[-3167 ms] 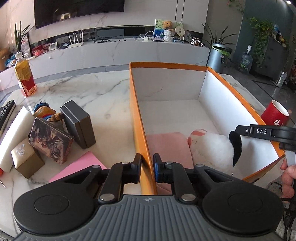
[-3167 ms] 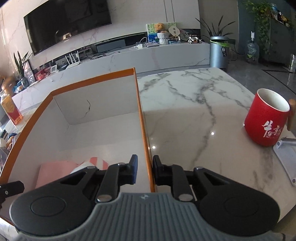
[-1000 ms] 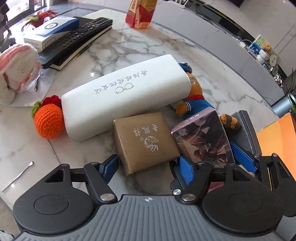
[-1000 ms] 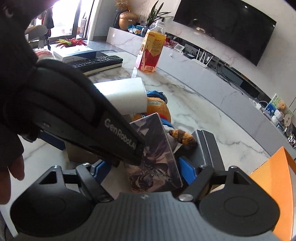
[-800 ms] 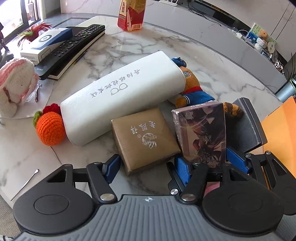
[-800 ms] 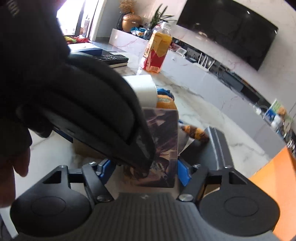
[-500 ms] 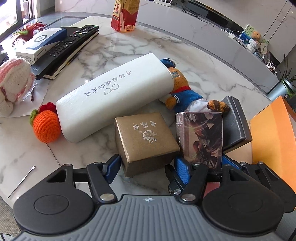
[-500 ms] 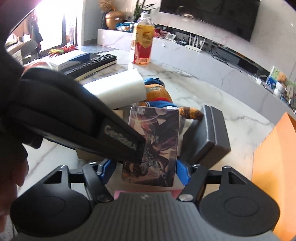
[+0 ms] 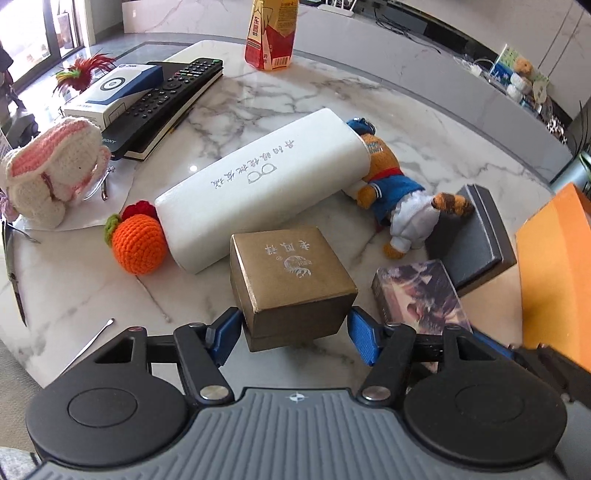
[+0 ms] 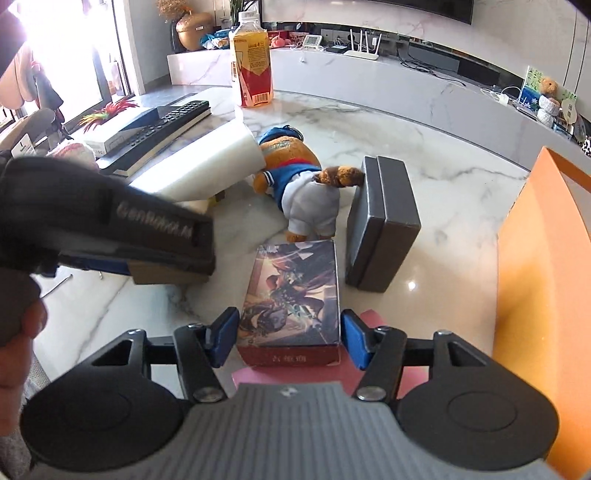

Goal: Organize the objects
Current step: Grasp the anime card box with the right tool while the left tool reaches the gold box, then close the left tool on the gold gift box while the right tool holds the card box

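A gold box with a stamped lid sits between the blue pads of my left gripper, which press on its lower sides; it looks tipped up a little off the marble. My right gripper has its jaws closing on a picture-printed box, and both pads lie against its long sides. That box hangs just over a pink sheet. In the right wrist view the left gripper's dark body crosses the left side and hides most of the gold box.
A white glasses case, a plush bear and a grey box lie just beyond. The orange box's wall stands at the right. A crocheted orange, a knitted bunny, a remote and a drink carton are further left and back.
Both pairs of jaws have narrowed onto their boxes. The picture box was tipped upright and now lies flat along the right gripper. The gold box has come closer, between the left pads.
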### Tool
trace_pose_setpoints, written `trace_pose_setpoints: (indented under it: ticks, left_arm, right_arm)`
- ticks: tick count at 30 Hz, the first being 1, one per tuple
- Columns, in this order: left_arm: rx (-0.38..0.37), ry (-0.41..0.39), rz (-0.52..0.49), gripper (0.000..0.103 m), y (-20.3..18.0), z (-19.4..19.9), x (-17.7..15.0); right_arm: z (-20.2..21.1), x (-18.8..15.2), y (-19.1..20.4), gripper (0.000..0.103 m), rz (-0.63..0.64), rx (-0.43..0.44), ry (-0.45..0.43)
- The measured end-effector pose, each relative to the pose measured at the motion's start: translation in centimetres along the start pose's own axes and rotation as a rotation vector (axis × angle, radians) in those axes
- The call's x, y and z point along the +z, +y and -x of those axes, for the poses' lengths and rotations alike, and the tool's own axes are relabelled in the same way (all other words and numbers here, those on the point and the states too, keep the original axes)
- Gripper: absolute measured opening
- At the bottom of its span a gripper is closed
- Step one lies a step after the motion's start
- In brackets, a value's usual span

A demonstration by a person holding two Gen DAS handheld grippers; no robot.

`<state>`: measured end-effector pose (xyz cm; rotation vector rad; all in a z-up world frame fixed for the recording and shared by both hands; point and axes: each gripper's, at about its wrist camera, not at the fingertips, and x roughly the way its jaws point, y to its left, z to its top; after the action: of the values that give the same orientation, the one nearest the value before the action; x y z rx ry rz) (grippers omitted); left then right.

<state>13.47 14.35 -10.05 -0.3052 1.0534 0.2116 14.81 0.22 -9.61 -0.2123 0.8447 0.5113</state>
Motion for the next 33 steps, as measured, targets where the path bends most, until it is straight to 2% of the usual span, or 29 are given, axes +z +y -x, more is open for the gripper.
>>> trace_pose_setpoints:
  ticks: [2,6,9,11,13,16,18,19,22,23,25,29,33]
  left_arm:
    - [0.034,-0.005,-0.015,0.074,0.1,0.1,-0.5]
    - [0.084,0.01,0.01,0.074,0.6,-0.6,-0.6]
    - [0.121,0.004,-0.003,0.074,0.3,-0.9,-0.5]
    - [0.148,-0.009,-0.014,0.078,0.0,-1.1,-0.4]
    - [0.177,-0.009,-0.02,0.085,-0.2,-1.5,-0.4]
    - [0.197,0.01,-0.02,0.087,-0.3,-2.3,-0.2]
    - [0.189,0.022,0.003,0.091,-0.3,-2.7,-0.1]
    - [0.18,0.024,0.019,0.091,-0.2,-2.8,0.0]
    - [0.186,0.012,0.03,0.092,0.0,-2.9,0.0]
    - [0.186,0.003,0.031,0.089,0.0,-2.9,0.0]
    - [0.188,-0.041,0.039,0.077,0.1,-2.5,-0.4]
    - [0.185,-0.061,0.068,0.077,0.3,-2.3,-0.6]
    - [0.114,-0.092,0.152,0.077,1.0,-1.2,-0.3]
  right_arm:
    - [0.0,-1.6,0.9,0.061,-0.019,-0.011,-0.028]
    - [-1.2,-1.0,1.3,0.064,0.034,-0.014,-0.011]
    - [-1.9,-0.7,1.3,0.073,0.045,-0.013,-0.015]
    - [-2.2,-0.7,1.3,0.08,0.039,0.0,-0.026]
    - [-2.5,-0.8,1.4,0.082,0.047,0.015,-0.034]
    - [-3.2,-0.9,1.5,0.077,0.043,-0.003,-0.033]
    - [-3.5,-1.1,1.4,0.062,0.007,-0.037,-0.017]
    - [-3.5,-1.1,1.4,0.06,0.001,-0.041,-0.019]
    - [-3.6,-1.3,1.4,0.06,-0.008,-0.032,-0.032]
    - [-3.5,-1.4,1.3,0.06,-0.013,-0.031,-0.036]
    - [-3.4,-1.5,1.3,0.06,-0.025,-0.027,-0.043]
    - [-3.0,-1.4,1.6,0.06,-0.016,-0.021,-0.041]
    - [-2.1,-1.4,1.8,0.06,-0.016,-0.01,-0.058]
